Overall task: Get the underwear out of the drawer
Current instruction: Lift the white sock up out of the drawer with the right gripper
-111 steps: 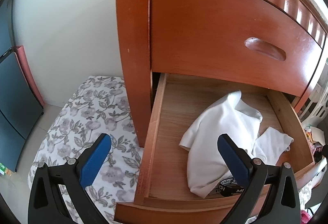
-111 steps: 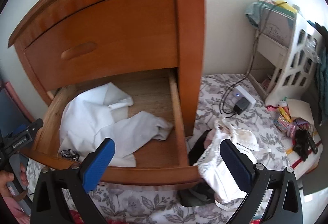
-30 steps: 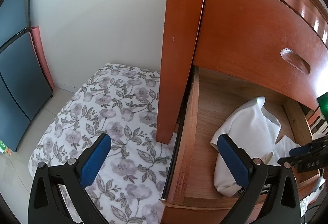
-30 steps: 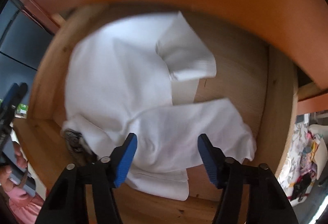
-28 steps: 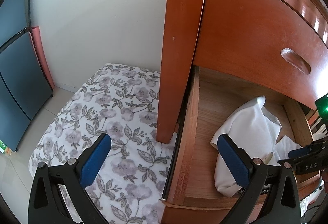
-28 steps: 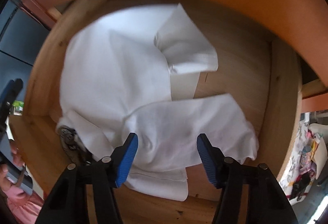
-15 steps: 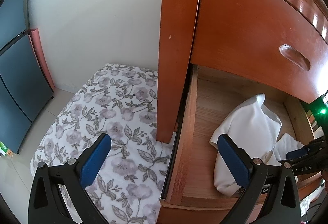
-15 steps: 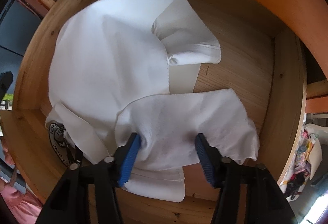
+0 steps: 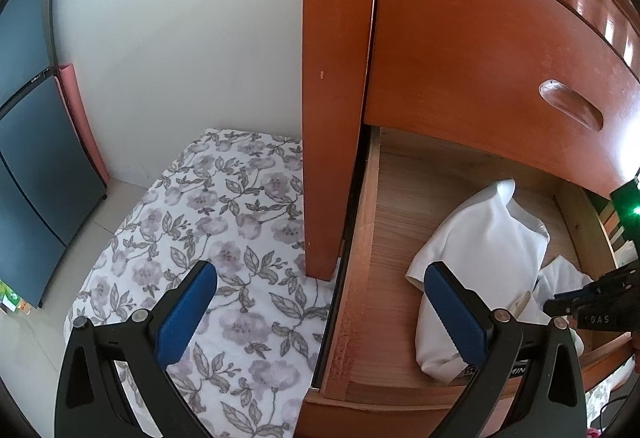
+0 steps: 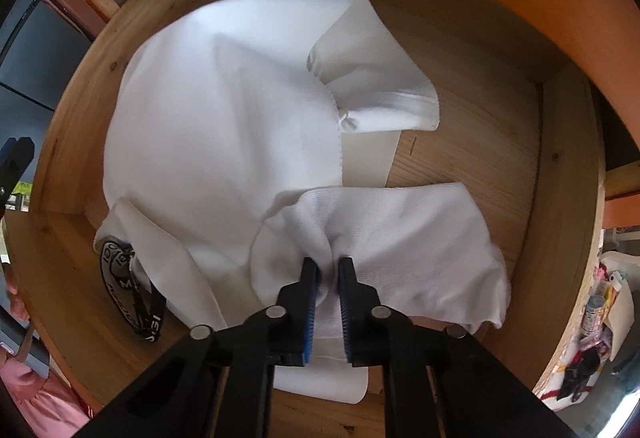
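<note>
Pinching the underwear inside the open drawer

Left wrist view: the left gripper hangs wide open and empty beside the drawer, as before. Right wrist view: the right gripper, open a second ago, is closing on a fold of the white underwear, which lies in the drawer; lifting seems next.
</note>
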Tool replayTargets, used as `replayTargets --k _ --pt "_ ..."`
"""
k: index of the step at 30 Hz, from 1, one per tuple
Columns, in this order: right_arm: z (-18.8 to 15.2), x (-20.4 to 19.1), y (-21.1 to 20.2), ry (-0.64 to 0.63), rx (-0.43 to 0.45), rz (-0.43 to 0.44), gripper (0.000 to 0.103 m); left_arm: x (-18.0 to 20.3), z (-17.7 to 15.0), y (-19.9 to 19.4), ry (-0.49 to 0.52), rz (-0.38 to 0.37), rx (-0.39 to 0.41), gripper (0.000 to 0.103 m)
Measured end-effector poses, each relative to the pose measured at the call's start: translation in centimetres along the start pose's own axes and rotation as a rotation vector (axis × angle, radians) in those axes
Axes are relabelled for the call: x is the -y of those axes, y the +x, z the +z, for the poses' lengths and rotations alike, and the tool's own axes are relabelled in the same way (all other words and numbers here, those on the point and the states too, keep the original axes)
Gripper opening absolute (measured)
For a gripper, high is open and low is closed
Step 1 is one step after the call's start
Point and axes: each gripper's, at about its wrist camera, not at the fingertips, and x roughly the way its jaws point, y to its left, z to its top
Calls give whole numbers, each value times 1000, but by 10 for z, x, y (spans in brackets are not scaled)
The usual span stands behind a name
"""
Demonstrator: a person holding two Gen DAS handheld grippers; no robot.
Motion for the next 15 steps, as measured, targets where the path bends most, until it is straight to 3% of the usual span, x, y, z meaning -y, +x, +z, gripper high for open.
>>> replayTargets --k 6,15 --pt "-22 13 -25 72 133 42 10 -1 0 1 -4 2 -3 103" --pt "-73 54 -65 285 343 155 10 -1 -1 0 0 2 -2 103"
